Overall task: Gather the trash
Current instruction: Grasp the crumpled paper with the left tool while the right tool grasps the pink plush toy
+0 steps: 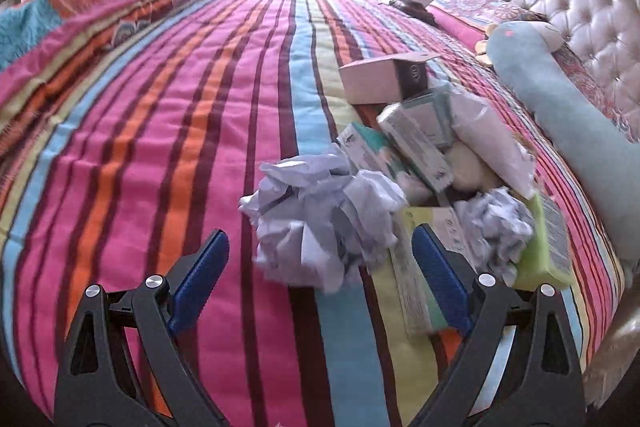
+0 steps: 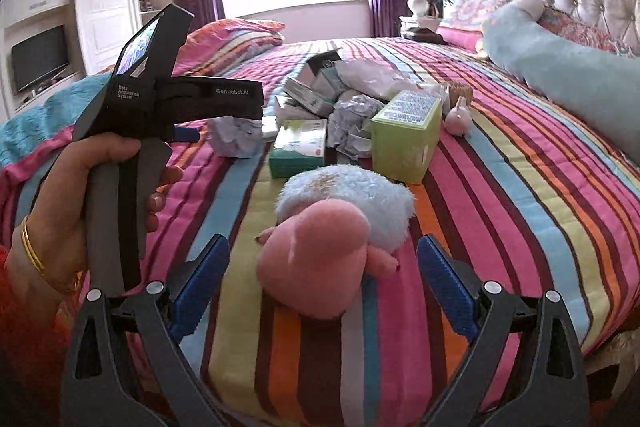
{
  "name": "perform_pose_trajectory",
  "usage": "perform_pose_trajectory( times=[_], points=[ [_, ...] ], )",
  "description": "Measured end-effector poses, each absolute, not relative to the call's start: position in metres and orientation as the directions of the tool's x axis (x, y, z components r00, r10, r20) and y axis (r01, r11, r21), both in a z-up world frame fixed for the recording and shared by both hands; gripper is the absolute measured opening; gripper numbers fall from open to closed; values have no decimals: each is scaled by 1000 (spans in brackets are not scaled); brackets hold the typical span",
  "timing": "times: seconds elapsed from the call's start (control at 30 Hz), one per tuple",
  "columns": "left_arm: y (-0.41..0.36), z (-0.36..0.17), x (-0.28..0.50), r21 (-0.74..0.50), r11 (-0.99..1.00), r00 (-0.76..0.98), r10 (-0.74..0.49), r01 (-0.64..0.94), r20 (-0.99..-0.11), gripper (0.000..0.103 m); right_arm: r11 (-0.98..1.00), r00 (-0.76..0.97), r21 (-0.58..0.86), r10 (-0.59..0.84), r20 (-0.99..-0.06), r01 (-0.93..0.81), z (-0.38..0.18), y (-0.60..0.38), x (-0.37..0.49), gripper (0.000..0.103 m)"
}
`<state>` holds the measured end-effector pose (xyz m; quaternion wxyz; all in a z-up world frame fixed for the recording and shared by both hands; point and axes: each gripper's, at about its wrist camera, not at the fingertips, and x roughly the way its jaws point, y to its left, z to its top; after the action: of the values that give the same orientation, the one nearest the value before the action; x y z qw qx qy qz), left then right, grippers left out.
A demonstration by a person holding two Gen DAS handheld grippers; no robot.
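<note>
A heap of trash lies on the striped bedspread [image 1: 160,147]: a big crumpled paper ball [image 1: 316,215], a second paper ball [image 1: 496,227], a green box [image 1: 548,243], small teal and white cartons [image 1: 412,143] and an open white box [image 1: 380,79]. My left gripper [image 1: 320,255] is open and empty, its jaws either side of the big paper ball's near end. In the right wrist view the same heap shows: the paper ball [image 2: 236,139], green box [image 2: 404,135], teal carton [image 2: 298,147]. My right gripper [image 2: 322,259] is open around a pink and blue plush toy [image 2: 332,235], apart from it.
A long blue plush bolster [image 1: 568,119] lies along the tufted headboard [image 1: 592,11]. A small pink bunny toy [image 2: 458,119] sits beside the green box. A folded striped quilt [image 1: 120,7] lies at the far left. A nightstand with a flower vase [image 2: 420,3] stands beyond the bed.
</note>
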<state>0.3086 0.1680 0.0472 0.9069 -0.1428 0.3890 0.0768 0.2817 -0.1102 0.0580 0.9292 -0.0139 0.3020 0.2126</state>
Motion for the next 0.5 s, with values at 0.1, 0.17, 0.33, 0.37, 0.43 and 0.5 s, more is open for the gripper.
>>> perform_pose_trajectory(
  times=[0.1, 0.17, 0.33, 0.37, 0.43, 0.5],
  points=[
    [168, 35, 325, -180, 941, 656, 56, -287, -753, 90, 915, 731, 75, 364, -577, -396, 51, -104, 290, 90],
    [169, 29, 334, -146, 935, 618, 91, -322, -781, 90, 926, 734, 49, 329, -595, -376, 43, -100, 298, 90],
    [173, 21, 343, -124, 921, 587, 127, -369, -800, 89, 910, 676, 82, 360, -643, -406, 31, -101, 308, 89],
    [175, 21, 341, -136, 919, 591, 120, -371, -798, 87, 901, 669, 87, 377, -641, -425, 33, -102, 306, 86],
    [181, 23, 336, -133, 914, 606, 139, -383, -783, 60, 872, 634, 131, 439, -637, -472, 37, -107, 304, 67],
    [191, 23, 329, -195, 905, 629, 97, -378, -772, 58, 859, 615, 162, 468, -635, -486, 41, -113, 302, 61]
  ],
)
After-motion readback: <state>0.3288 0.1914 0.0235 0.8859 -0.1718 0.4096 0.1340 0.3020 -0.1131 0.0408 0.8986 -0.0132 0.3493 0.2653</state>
